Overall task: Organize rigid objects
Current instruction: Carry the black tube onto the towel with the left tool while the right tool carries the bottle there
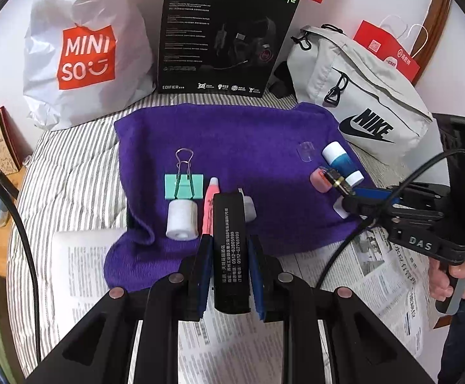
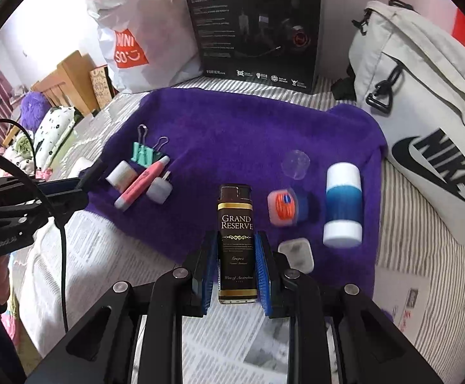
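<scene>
A purple towel [image 1: 239,134] lies on a striped bed. My left gripper [image 1: 231,249] is shut on a black box with white print [image 1: 231,249], held over the towel's near edge. Beside it lie a green binder clip [image 1: 183,186], a white roll [image 1: 182,220], a pink highlighter [image 1: 209,206] and a white plug [image 2: 159,190]. My right gripper [image 2: 235,262] is shut on a small dark Grand Reserve bottle [image 2: 235,224]. Near it lie an orange-capped jar [image 2: 283,207], a blue-and-white tube [image 2: 343,204], a clear cap [image 2: 295,164] and a white charger [image 2: 296,253].
A Miniso bag [image 1: 85,57], a black headset box [image 1: 226,35], a white Nike bag [image 1: 360,96] and a red paper bag [image 1: 389,51] stand along the back. Newspaper [image 1: 389,275] covers the bed in front of the towel. A wooden headboard [image 2: 66,80] is at far left.
</scene>
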`<action>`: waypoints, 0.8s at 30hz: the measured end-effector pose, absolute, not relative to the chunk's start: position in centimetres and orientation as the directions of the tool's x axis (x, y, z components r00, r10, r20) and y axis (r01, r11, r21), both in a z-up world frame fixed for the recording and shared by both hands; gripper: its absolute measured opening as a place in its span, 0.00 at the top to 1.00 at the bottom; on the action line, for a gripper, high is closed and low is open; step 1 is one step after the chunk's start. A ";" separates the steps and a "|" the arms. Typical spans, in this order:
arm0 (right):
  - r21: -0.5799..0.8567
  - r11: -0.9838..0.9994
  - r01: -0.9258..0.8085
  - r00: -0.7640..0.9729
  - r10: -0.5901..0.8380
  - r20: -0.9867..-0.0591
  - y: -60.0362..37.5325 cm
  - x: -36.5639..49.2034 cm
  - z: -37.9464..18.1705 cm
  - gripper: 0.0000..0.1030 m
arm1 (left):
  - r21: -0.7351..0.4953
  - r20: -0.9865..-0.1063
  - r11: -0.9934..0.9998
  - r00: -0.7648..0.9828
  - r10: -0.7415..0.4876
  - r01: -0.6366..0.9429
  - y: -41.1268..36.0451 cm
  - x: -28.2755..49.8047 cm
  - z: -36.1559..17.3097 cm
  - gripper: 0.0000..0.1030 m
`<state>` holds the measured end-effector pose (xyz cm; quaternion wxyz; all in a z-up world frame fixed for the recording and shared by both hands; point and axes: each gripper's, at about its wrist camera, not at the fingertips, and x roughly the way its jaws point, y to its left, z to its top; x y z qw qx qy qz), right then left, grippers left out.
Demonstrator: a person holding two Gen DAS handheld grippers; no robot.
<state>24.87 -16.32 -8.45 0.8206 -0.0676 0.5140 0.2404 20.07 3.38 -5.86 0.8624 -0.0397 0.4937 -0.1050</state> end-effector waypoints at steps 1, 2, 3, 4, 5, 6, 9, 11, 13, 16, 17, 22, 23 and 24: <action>0.135 0.876 -0.463 0.354 0.323 -0.878 -16.1 25.3 -8.7 0.77 | -0.171 -0.844 0.975 0.489 -0.221 0.145 3.3 20.3 -5.9 0.79; 0.137 0.877 -0.461 0.348 0.320 -0.881 -16.0 25.7 -9.0 0.77 | -0.170 -0.844 0.974 0.489 -0.221 0.147 3.3 20.5 -6.0 0.79; 0.137 0.878 -0.460 0.341 0.317 -0.885 -15.8 26.0 -9.3 0.77 | -0.171 -0.843 0.974 0.490 -0.223 0.148 3.4 20.7 -6.1 0.79; 0.132 0.879 -0.459 0.337 0.310 -0.889 -15.6 26.4 -9.7 0.77 | -0.176 -0.842 0.974 0.490 -0.225 0.146 3.4 21.0 -6.1 0.79; 0.127 0.879 -0.459 0.334 0.304 -0.892 -15.4 26.6 -10.0 0.77 | -0.179 -0.841 0.973 0.490 -0.228 0.145 3.5 21.1 -6.2 0.79; 0.122 0.880 -0.459 0.331 0.297 -0.896 -15.2 26.8 -10.3 0.77 | -0.180 -0.841 0.973 0.491 -0.229 0.145 3.6 21.2 -6.2 0.79; 0.109 0.876 -0.469 0.315 0.281 -0.907 -14.6 27.3 -11.2 0.77 | -0.182 -0.841 0.973 0.490 -0.229 0.143 3.8 21.6 -6.5 0.79; 0.084 0.873 -0.480 0.311 0.258 -0.915 -14.2 27.4 -11.9 0.77 | -0.182 -0.843 0.973 0.487 -0.230 0.144 3.9 21.8 -6.6 0.79; 0.062 0.871 -0.488 0.306 0.237 -0.922 -13.8 27.5 -12.5 0.77 | -0.183 -0.844 0.973 0.485 -0.230 0.143 3.9 21.9 -6.7 0.79; 0.058 0.871 -0.487 0.305 0.232 -0.924 -13.7 27.6 -12.9 0.77 | -0.187 -0.845 0.972 0.482 -0.233 0.143 4.1 22.1 -6.9 0.79; 0.057 0.872 -0.485 0.308 0.232 -0.923 -13.7 27.6 -13.0 0.77 | -0.188 -0.845 0.972 0.481 -0.234 0.142 4.1 22.1 -6.9 0.79; 0.047 0.868 -0.494 0.313 0.228 -0.922 -13.6 27.6 -13.3 0.77 | -0.181 -0.849 0.973 0.476 -0.230 0.147 4.0 22.1 -6.9 0.79; 0.045 0.867 -0.496 0.314 0.228 -0.922 -13.5 27.5 -13.3 0.77 | -0.180 -0.849 0.973 0.476 -0.229 0.147 4.0 22.1 -6.8 0.79; 0.045 0.867 -0.497 0.314 0.228 -0.922 -13.5 27.5 -13.3 0.77 | -0.180 -0.849 0.973 0.476 -0.229 0.147 3.9 22.0 -6.8 0.79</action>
